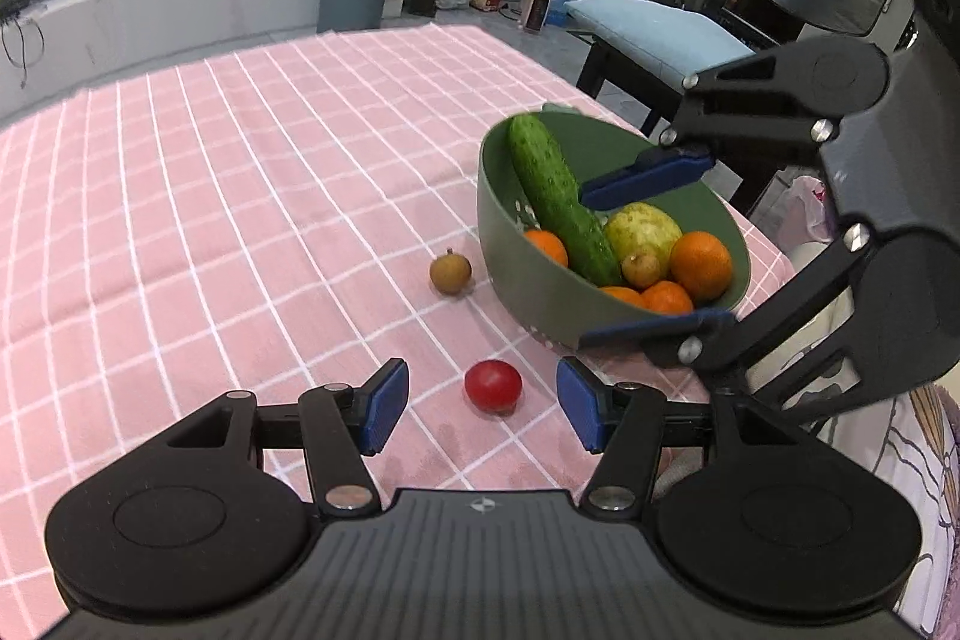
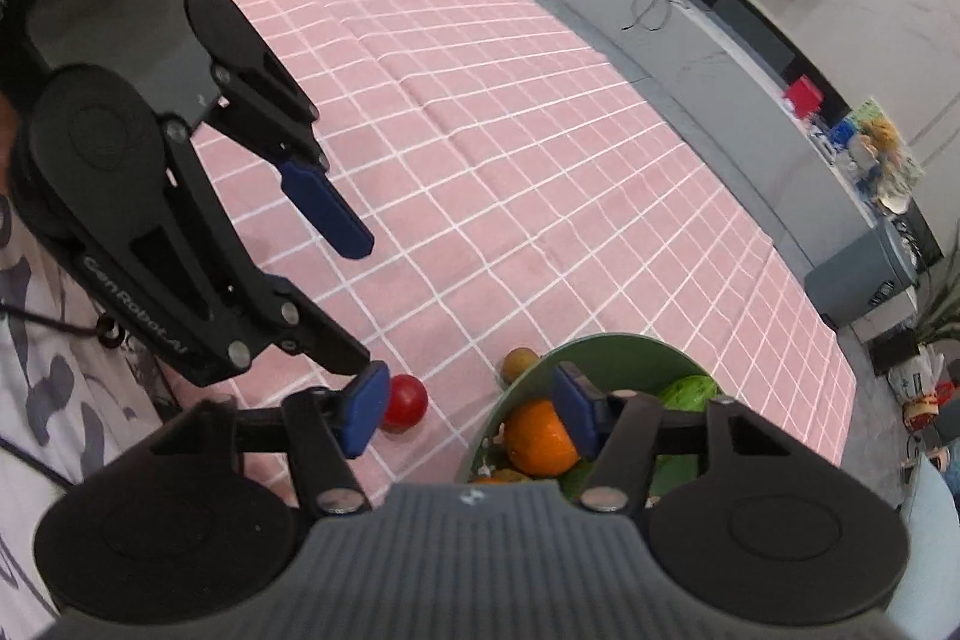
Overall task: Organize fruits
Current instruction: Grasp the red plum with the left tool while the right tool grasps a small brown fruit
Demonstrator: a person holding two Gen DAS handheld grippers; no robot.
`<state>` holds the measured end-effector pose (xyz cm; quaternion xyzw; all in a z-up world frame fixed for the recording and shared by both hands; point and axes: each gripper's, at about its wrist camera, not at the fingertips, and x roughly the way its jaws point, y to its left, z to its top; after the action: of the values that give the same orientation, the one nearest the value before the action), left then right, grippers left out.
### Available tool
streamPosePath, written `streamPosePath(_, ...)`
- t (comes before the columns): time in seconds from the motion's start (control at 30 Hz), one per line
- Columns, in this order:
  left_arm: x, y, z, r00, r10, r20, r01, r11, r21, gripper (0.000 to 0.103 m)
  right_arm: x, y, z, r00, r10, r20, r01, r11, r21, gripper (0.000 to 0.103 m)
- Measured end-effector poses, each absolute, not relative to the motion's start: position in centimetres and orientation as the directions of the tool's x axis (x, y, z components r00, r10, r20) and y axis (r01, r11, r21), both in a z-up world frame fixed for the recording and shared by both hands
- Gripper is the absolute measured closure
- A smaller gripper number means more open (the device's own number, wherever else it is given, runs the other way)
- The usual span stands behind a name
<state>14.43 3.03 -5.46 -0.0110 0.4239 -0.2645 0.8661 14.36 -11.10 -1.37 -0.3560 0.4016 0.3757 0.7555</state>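
Note:
A green bowl on the pink checked tablecloth holds a cucumber, a pale guava, several oranges and a small brown fruit. A red tomato lies on the cloth just ahead of my open left gripper, between its blue pads. A brown longan lies left of the bowl. My right gripper is open and empty over the bowl's near side. In the right wrist view the right gripper straddles the bowl rim, with the tomato and longan beyond.
The tablecloth stretches far left and back. A chair with a blue cushion stands beyond the table's right edge. A grey counter runs along the far side.

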Motion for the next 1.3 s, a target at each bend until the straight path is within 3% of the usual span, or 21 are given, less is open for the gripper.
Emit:
streamPosePath(0.43,15.9,0.5,-9.1,0.433,-0.488,-0.758,0.515,0.824,-0.237,0.036,14.8,-10.6,-2.4,0.364,0.216,-0.906,-0.908,0.297,-0.294,0.052)
streamPosePath(0.9,17.1,-1.3,-11.1,0.408,-0.438,-0.801,0.519,0.833,-0.192,0.069,15.9,-10.8,-3.1,0.337,0.227,-0.914,-0.918,0.295,-0.265,0.052)
streamPosePath(1.3,17.2,-0.2,-10.6,0.422,-0.42,-0.803,0.488,0.852,-0.19,0.07,17.2,-9.1,-3.4,0.319,0.216,-0.923,-0.93,0.259,-0.261,0.052)
